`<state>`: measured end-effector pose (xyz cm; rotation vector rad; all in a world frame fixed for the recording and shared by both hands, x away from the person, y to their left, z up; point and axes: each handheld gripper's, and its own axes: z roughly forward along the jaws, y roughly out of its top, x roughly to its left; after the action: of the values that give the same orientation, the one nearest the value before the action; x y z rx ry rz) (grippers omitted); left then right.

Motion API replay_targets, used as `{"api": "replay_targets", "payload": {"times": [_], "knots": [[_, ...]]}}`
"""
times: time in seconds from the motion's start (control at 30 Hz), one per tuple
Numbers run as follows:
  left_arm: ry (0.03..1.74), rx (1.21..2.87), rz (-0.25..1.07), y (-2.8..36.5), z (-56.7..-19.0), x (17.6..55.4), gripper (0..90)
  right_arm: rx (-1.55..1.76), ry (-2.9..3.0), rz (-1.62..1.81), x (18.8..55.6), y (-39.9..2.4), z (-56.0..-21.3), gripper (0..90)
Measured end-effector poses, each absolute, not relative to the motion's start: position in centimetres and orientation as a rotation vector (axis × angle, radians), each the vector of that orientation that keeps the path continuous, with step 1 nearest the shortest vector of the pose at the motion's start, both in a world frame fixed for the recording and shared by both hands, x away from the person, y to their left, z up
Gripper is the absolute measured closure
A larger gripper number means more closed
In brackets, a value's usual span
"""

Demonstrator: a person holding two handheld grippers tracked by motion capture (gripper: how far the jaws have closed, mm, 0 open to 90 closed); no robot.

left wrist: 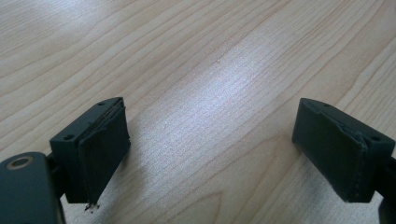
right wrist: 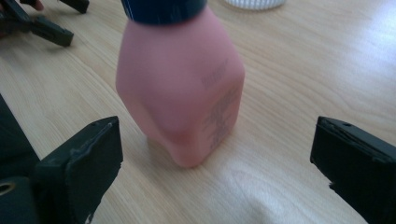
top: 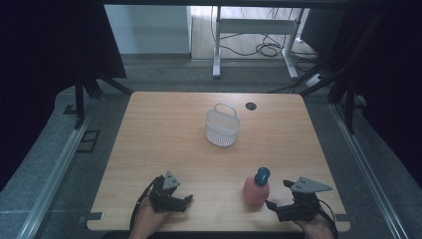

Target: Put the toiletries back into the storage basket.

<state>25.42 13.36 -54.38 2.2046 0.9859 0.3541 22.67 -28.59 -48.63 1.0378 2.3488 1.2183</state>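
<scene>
Ideally, the right hand-held gripper (top: 276, 198), jaws spread wide, should square up on the upright pink bottle (top: 256, 189) near the worktop's (top: 164, 144) front edge and pinch its body low.

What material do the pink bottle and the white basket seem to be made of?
The pink bottle looks like matte, opaque plastic: smooth moulded corners, soft sheen, print directly on its side, and a glossier blue cap. The white basket is probably plastic too, with a mesh-like wall and thin loop handle, though coated wire cannot be excluded.
</scene>
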Motion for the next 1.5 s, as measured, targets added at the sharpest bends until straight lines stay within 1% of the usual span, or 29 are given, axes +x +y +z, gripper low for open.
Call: {"api": "replay_targets", "payload": {"times": [0.43,0.5,0.53,0.8,1.0,1.03,1.07,1.13,1.17,1.2,1.33,1.4,1.47,1.5], "knots": [[0.988,2.204,0.355,13.3,-54.4,25.4,10.5,1.019,2.348,1.267,23.7,-28.0,-46.9,7.6],[0.989,2.203,0.356,13.3,-54.4,25.4,10.5,1.017,2.356,1.274,23.8,-27.8,-46.7,9.7],[0.989,2.203,0.356,13.3,-54.4,25.4,10.5,1.014,2.361,1.283,24.0,-27.6,-46.6,12.3],[0.992,2.202,0.357,13.3,-54.4,25.4,10.5,0.994,2.370,1.321,24.3,-26.9,-45.7,18.6],[0.992,2.202,0.358,13.3,-54.4,25.3,10.5,0.983,2.381,1.333,24.6,-26.2,-45.1,26.6],[0.993,2.202,0.358,13.3,-54.4,25.3,10.5,0.974,2.390,1.334,24.7,-25.9,-45.0,30.9],[0.992,2.203,0.358,13.3,-54.4,25.3,10.5,0.974,2.390,1.334,24.7,-25.9,-45.0,30.9],[0.995,2.199,0.359,13.3,-54.4,25.3,10.5,0.957,2.401,1.329,24.8,-25.6,-45.0,34.0],[0.996,2.199,0.359,13.3,-54.4,25.3,10.5,0.945,2.409,1.326,24.9,-25.4,-44.9,37.7],[0.995,2.199,0.359,13.3,-54.4,25.3,10.5,0.945,2.409,1.326,24.9,-25.4,-44.9,37.7],[0.996,2.199,0.360,13.3,-54.4,25.3,10.5,0.931,2.403,1.335,25.2,-25.0,-44.6,43.4],[0.997,2.199,0.360,13.3,-54.4,25.3,10.5,0.931,2.401,1.336,25.2,-24.9,-44.5,44.4],[0.997,2.199,0.360,13.3,-54.4,25.3,10.5,0.925,2.403,1.326,25.4,-24.8,-44.4,48.8],[0.997,2.199,0.360,13.3,-54.4,25.3,10.5,0.925,2.403,1.326,25.4,-24.8,-44.4,48.8]]}}
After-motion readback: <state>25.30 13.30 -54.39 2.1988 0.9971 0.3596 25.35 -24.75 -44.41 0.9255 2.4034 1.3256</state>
